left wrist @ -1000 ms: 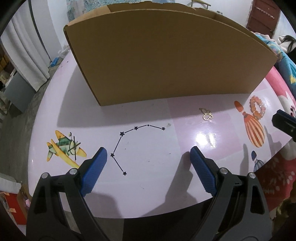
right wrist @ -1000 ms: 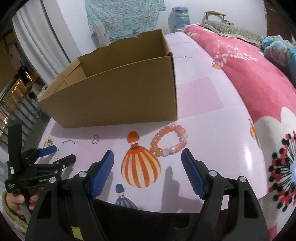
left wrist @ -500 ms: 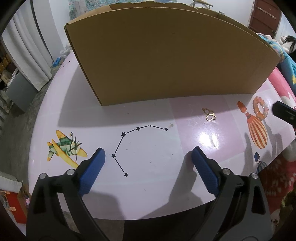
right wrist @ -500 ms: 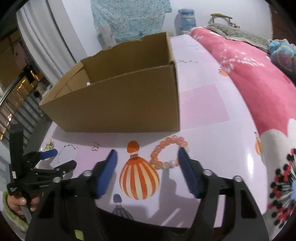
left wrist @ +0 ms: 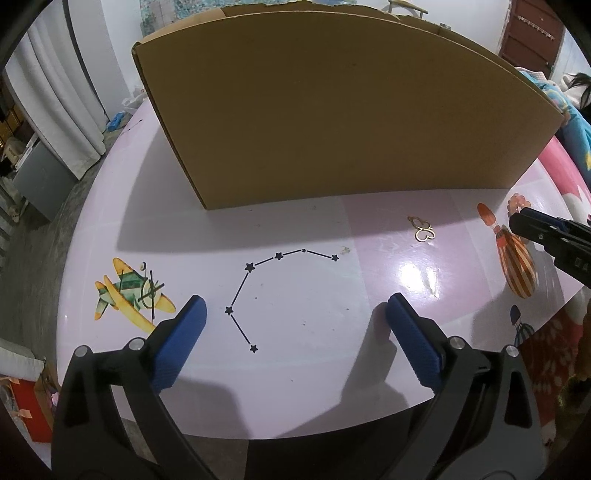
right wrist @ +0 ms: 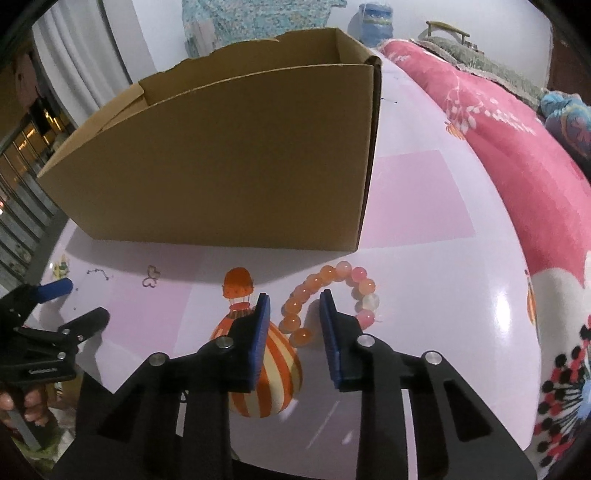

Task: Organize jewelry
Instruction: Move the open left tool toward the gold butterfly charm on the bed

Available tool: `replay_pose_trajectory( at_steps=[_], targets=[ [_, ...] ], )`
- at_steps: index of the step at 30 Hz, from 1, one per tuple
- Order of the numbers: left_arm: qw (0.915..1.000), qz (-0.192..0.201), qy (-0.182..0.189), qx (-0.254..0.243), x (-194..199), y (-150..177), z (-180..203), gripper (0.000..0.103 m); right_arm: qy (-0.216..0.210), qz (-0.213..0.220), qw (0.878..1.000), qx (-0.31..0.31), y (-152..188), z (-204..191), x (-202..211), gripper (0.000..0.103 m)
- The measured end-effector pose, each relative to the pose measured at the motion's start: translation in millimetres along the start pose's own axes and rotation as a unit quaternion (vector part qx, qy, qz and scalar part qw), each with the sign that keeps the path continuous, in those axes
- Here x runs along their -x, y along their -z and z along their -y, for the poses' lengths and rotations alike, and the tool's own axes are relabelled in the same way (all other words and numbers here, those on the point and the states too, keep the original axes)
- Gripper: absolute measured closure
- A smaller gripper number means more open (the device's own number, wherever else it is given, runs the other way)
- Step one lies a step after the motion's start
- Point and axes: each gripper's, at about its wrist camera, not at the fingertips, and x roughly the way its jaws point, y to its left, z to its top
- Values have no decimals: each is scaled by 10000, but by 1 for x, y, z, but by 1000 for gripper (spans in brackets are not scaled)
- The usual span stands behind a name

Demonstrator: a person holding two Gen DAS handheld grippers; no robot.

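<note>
A glossy pale pink tabletop [left wrist: 303,369] carries printed pictures. A yellow aeroplane [left wrist: 129,295] sits just left of the left fingers [left wrist: 184,339], and a line of black stars [left wrist: 258,280] runs ahead between them. An orange striped balloon print [right wrist: 277,369] lies under and left of the right fingers [right wrist: 332,343]. Right of those fingers spreads a pink floral blanket [right wrist: 517,147]. Far ahead hang a patterned cloth [right wrist: 240,18] and a white curtain [left wrist: 55,110], with a blue water bottle [right wrist: 369,22] beside the cloth.
</note>
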Motion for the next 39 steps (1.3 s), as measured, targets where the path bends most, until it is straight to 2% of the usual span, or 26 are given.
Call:
replay_pose_trajectory(
  at_steps=[5, 8, 33, 39],
  targets=[
    [10000, -10, -9, 11, 0, 1, 0, 8, 90, 4, 9999, -51, -1, 3, -1, 88],
    [10000, 3, -18, 18, 0, 2, 1, 8, 29, -4, 9998, -198, -2, 8, -1, 91],
    [9999, 86, 53, -41, 6, 5, 2, 8, -74, -29, 9988, -488, -1, 14, -1, 91],
    [9993, 250, 148, -227, 6, 6, 6, 8, 97, -143, 9992, -350, -7, 7, -4, 91]
  ],
)
